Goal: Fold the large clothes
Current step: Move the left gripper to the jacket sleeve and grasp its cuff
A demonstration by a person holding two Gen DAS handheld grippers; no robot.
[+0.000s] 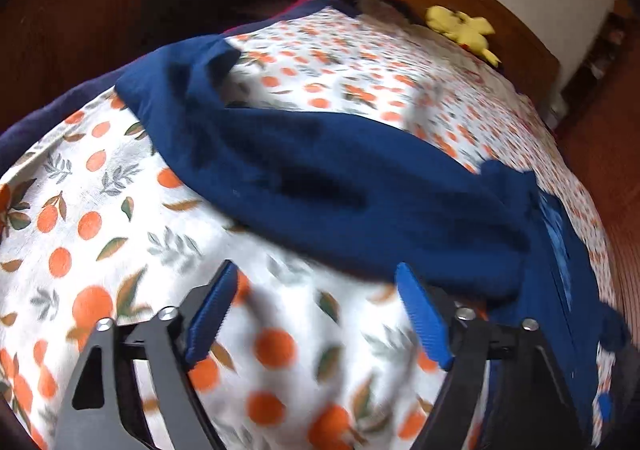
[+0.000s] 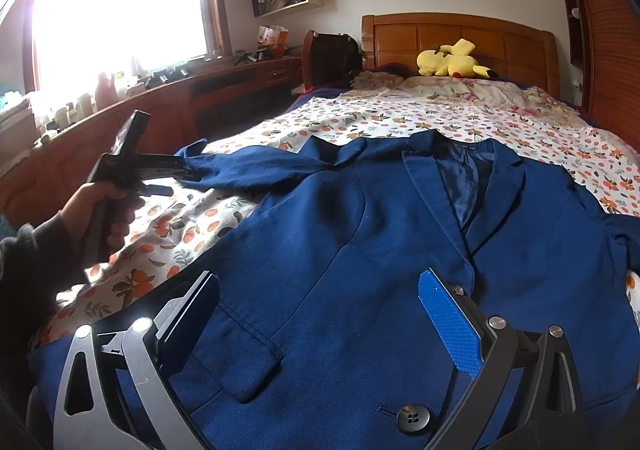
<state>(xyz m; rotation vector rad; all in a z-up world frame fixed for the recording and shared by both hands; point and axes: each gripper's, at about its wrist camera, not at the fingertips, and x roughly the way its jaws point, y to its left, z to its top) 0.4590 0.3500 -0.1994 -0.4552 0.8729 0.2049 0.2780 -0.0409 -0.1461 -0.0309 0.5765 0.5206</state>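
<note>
Right wrist view: navy blazer lies face-up across the bed, sleeve stretched toward frame left. Left gripper is spread wide and empty; right gripper gapes empty over the front. Grip the cuff, possibly already touched, and fold the sleeve flat inward.

- Navy blue woven suit jacket lies face-up, lapels open, directly ahead of the right gripper
- Its sleeve stretches just beyond the left gripper
</note>
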